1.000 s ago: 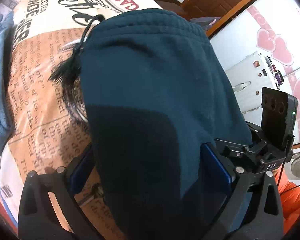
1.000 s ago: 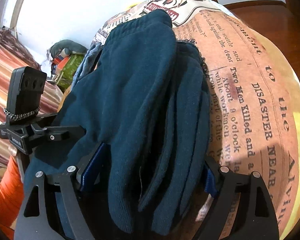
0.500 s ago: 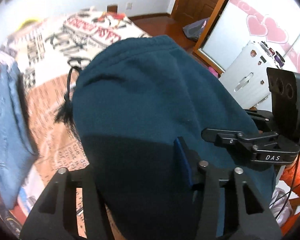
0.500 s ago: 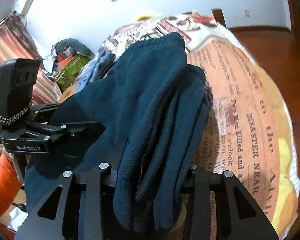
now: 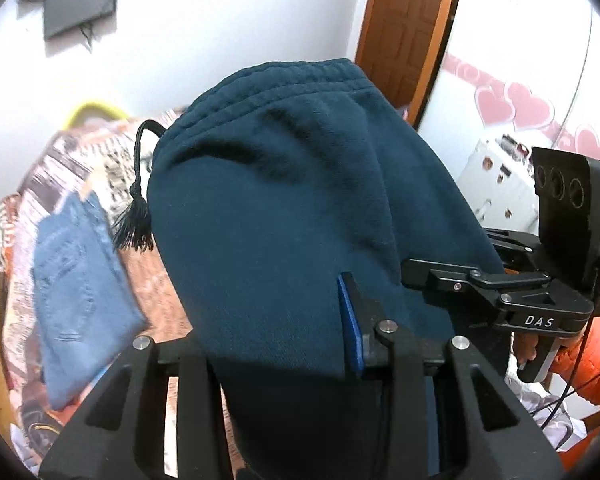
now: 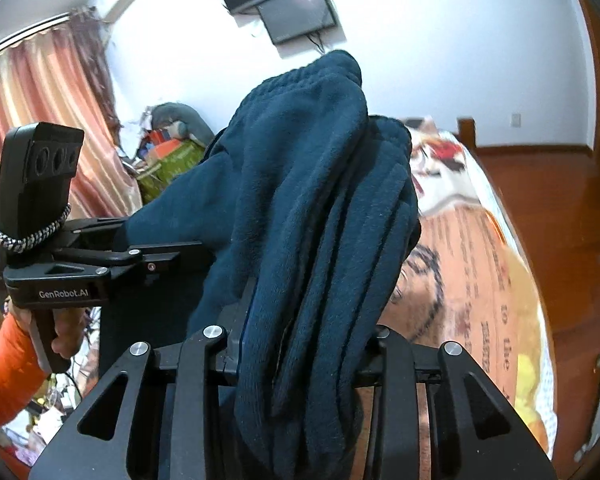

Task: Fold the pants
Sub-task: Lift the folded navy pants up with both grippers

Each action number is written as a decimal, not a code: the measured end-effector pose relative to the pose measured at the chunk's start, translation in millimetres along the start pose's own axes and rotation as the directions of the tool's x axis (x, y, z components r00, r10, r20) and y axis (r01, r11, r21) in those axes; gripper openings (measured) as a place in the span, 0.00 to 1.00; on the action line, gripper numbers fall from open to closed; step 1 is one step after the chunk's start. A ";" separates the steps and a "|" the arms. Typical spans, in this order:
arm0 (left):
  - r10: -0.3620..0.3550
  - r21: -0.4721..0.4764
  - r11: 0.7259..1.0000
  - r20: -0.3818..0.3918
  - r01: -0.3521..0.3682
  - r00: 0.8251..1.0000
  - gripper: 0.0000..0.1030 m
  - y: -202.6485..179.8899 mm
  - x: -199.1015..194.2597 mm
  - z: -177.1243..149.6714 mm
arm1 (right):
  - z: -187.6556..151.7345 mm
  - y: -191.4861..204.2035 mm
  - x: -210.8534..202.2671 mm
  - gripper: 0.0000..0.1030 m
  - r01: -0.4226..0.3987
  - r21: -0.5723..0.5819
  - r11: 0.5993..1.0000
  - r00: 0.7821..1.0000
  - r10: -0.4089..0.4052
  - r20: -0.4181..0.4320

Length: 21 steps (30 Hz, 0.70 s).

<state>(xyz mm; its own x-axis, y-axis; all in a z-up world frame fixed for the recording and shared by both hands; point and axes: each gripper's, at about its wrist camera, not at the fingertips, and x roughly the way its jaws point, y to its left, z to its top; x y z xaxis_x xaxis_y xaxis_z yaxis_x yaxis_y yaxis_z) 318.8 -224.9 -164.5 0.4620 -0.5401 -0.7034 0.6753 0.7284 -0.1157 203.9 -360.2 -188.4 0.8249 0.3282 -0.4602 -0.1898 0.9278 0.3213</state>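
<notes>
The dark teal fleece pants (image 5: 300, 208) hang folded between my two grippers, lifted above the bed. My left gripper (image 5: 276, 344) is shut on one edge of the pants; the waistband and a black tasselled drawstring (image 5: 134, 220) droop over its front. My right gripper (image 6: 304, 344) is shut on the other edge, where several folded layers of the pants (image 6: 320, 208) drape over the jaws. Each gripper shows in the other's view: the right one (image 5: 500, 292) and the left one (image 6: 100, 264).
The bed with a newspaper-print cover (image 6: 472, 280) lies below. Folded blue jeans (image 5: 72, 280) lie on the bed at the left. A wooden door (image 5: 404, 24), a white suitcase (image 5: 500, 184), a curtain (image 6: 40, 112) and a wall television (image 6: 296, 8) surround the bed.
Both grippers shut on the pants and lifted them off the bed. The views tilted upward, so the walls and television now show.
</notes>
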 end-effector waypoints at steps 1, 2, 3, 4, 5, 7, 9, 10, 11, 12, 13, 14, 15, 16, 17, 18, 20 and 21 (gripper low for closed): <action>0.006 -0.003 1.000 0.016 -0.006 1.000 0.35 3.7 -4.4 1.4 | 3.7 6.2 -1.8 0.29 -0.003 -0.015 1.000 1.000 0.003 0.011; 0.014 -0.007 1.000 0.037 -0.014 0.999 0.34 6.0 -13.8 1.7 | 7.5 12.2 -2.9 0.29 -0.007 -0.028 1.000 1.000 0.008 0.022; 0.021 -0.011 1.000 0.052 -0.021 0.998 0.34 8.2 -20.9 1.7 | 12.4 19.4 -3.7 0.29 -0.015 -0.041 0.999 0.999 0.016 0.032; 0.032 -0.015 0.999 0.072 -0.031 0.997 0.34 11.0 -28.9 1.7 | 16.4 24.6 -3.4 0.29 -0.022 -0.050 0.999 0.999 0.024 0.040; 0.043 -0.021 0.999 0.091 -0.042 0.995 0.34 15.0 -37.4 1.9 | 17.5 30.3 -4.8 0.29 -0.029 -0.059 0.998 0.998 0.031 0.046; 0.064 -0.037 0.998 0.121 -0.060 0.991 0.34 23.5 -49.3 3.6 | 25.4 42.9 -3.2 0.29 -0.045 -0.082 0.996 0.997 0.050 0.061; 0.082 -0.058 0.996 0.147 -0.074 0.986 0.34 34.0 -63.6 2.3 | 33.3 54.8 1.9 0.28 -0.058 -0.106 0.993 0.995 0.065 0.070; 0.093 -0.070 0.994 0.161 -0.083 0.983 0.34 42.0 -72.1 0.3 | 38.0 61.4 6.5 0.28 -0.067 -0.120 0.991 0.994 0.077 0.075; 0.107 -0.083 0.992 0.175 -0.093 0.979 0.34 51.1 -80.4 -2.0 | 41.4 65.5 11.2 0.28 -0.075 -0.129 0.989 0.993 0.086 0.077; 0.116 -0.091 0.991 0.183 -0.100 0.976 0.34 55.6 -86.6 -4.3 | 45.5 69.9 16.0 0.28 -0.083 -0.139 0.987 0.992 0.095 0.078; 0.129 -0.101 0.989 0.192 -0.111 0.973 0.34 63.3 -90.5 -4.3 | 50.2 74.8 21.5 0.28 -0.093 -0.147 0.985 0.991 0.105 0.077; 0.141 -0.108 0.987 0.196 -0.122 0.970 0.34 69.2 -92.4 -3.9 | 53.9 79.2 27.6 0.28 -0.105 -0.150 0.983 0.990 0.117 0.078; 0.155 -0.113 0.984 0.201 -0.134 0.967 0.34 76.3 -96.1 -5.4 | 59.0 83.5 35.5 0.28 -0.119 -0.149 0.982 0.988 0.132 0.077; 0.170 -0.118 0.982 0.204 -0.148 0.964 0.34 83.4 -99.2 -6.4 | 62.0 85.1 40.9 0.28 -0.129 -0.149 0.980 0.987 0.142 0.074; 0.184 -0.124 0.979 0.207 -0.161 0.961 0.34 89.3 -101.2 -7.0 | 66.3 87.8 49.3 0.28 -0.145 -0.145 0.979 0.985 0.156 0.070; 0.197 -0.131 0.976 0.208 -0.172 0.958 0.34 96.4 -102.0 -6.7 | 70.1 89.9 58.6 0.28 -0.159 -0.140 0.977 0.984 0.169 0.063; 0.218 -0.148 0.971 0.208 -0.189 0.953 0.34 112.7 -102.2 -6.0 | 76.4 94.5 73.5 0.28 -0.174 -0.143 0.974 0.982 0.183 0.054; 0.228 -0.156 0.968 0.208 -0.198 0.951 0.34 119.6 -100.8 -5.0 | 80.2 96.9 82.3 0.28 -0.179 -0.147 0.973 0.981 0.188 0.049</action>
<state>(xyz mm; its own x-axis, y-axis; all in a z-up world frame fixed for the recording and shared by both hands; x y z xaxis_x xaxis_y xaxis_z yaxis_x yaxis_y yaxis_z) 350.1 -81.3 -110.9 0.7129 -0.4354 -0.5497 0.4725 0.8775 -0.0822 296.0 -257.5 -128.7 0.7998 0.4875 -0.3502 -0.4103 0.8699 0.2737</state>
